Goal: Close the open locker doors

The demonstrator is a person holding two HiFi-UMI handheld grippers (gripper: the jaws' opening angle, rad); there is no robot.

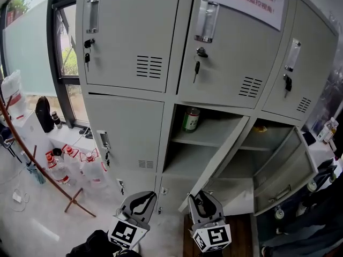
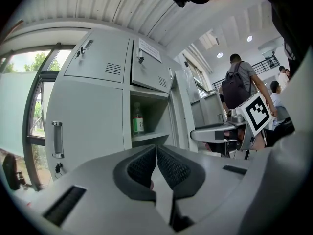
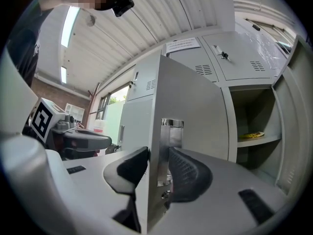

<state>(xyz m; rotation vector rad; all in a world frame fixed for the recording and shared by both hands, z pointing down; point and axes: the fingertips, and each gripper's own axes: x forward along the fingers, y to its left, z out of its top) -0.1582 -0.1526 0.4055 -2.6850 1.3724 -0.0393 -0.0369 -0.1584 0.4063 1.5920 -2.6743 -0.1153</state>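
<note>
The lockers [image 1: 134, 31] fill most of the head view. All three top doors are shut, and so is the door at middle left. Two compartments in the middle row stand open.

The middle compartment [image 1: 209, 138], just right of the frame's centre, has a green-labelled bottle [image 1: 190, 119] standing upright at the left end of its upper shelf. The shelf below it looks bare. The left gripper view shows the same bottle [image 2: 138, 120] on that shelf at the centre of its frame.

The right compartment [image 1: 270, 139] has a small yellow thing [image 1: 260, 127] lying at the back of its shelf. In the right gripper view the yellow thing [image 3: 254, 135] sits at right of centre. What it is I cannot tell.

The middle door [image 1: 217, 162] swings out toward the bottom of the head view and shows nearly edge-on. The far door [image 1: 281, 170] hangs wide open at lower right.

The right gripper [image 1: 202, 201] sits at the free edge of the middle door. In its own view, the right gripper [image 3: 157, 153] has one pad on each face of the middle door [image 3: 190, 97], clamping it by the shiny handle plate [image 3: 171, 136].

The left gripper [image 1: 142, 198], at bottom centre-left, is apart from the lockers. In its own view, the left gripper [image 2: 156, 150] has its jaws closed together with nothing between them.
</note>
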